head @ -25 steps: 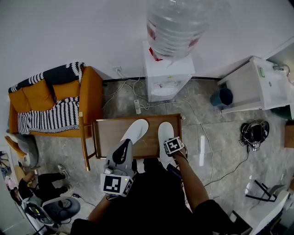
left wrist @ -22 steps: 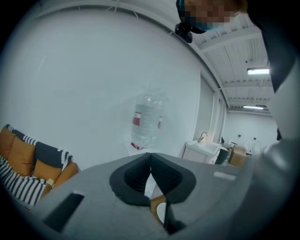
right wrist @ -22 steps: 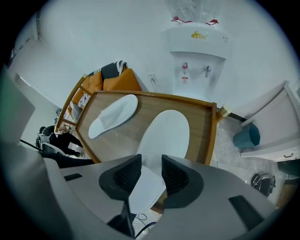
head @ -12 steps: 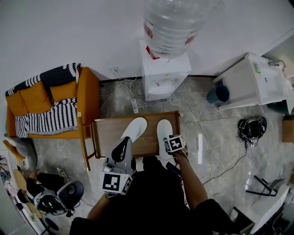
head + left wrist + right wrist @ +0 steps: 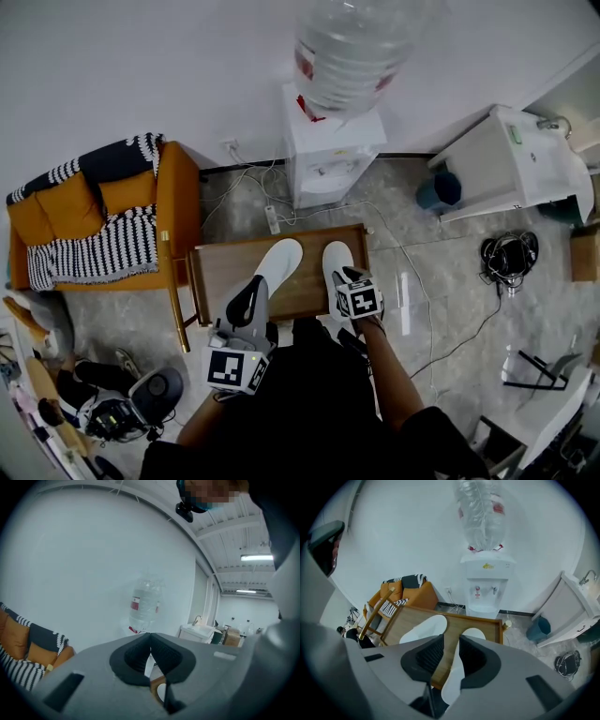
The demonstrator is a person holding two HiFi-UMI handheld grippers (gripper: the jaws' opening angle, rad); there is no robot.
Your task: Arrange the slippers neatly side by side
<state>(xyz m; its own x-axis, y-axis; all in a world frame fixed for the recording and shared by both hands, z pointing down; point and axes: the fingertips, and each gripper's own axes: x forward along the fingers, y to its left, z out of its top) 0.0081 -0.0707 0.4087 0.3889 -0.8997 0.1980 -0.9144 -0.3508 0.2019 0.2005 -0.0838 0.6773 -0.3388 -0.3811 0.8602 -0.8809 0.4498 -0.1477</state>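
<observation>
A: How do things lie?

B: Both are on the tabletop (image 5: 220,274). The right slipper (image 5: 336,262) is straight, heel past the near edge. The left slipper (image 5: 277,262) is slanted, its toe leaning toward the other. My right gripper (image 5: 451,654) hangs above the straight one, jaws partly apart and just closing a little, nothing between them. My left gripper (image 5: 150,654) is closed and empty.

A: Next?

B: I'd pinch the slanted one's heel and swing it parallel.

I read the slippers (image 5: 277,262) as white, matt, soft cloth. The table (image 5: 225,267) is smooth brown wood with a low sheen. The floor (image 5: 441,272) looks like glossy grey stone tile. The bottle (image 5: 352,47) is clear plastic. The right gripper (image 5: 451,641) is matt grey plastic, with black ribbed pads (image 5: 430,656).
</observation>
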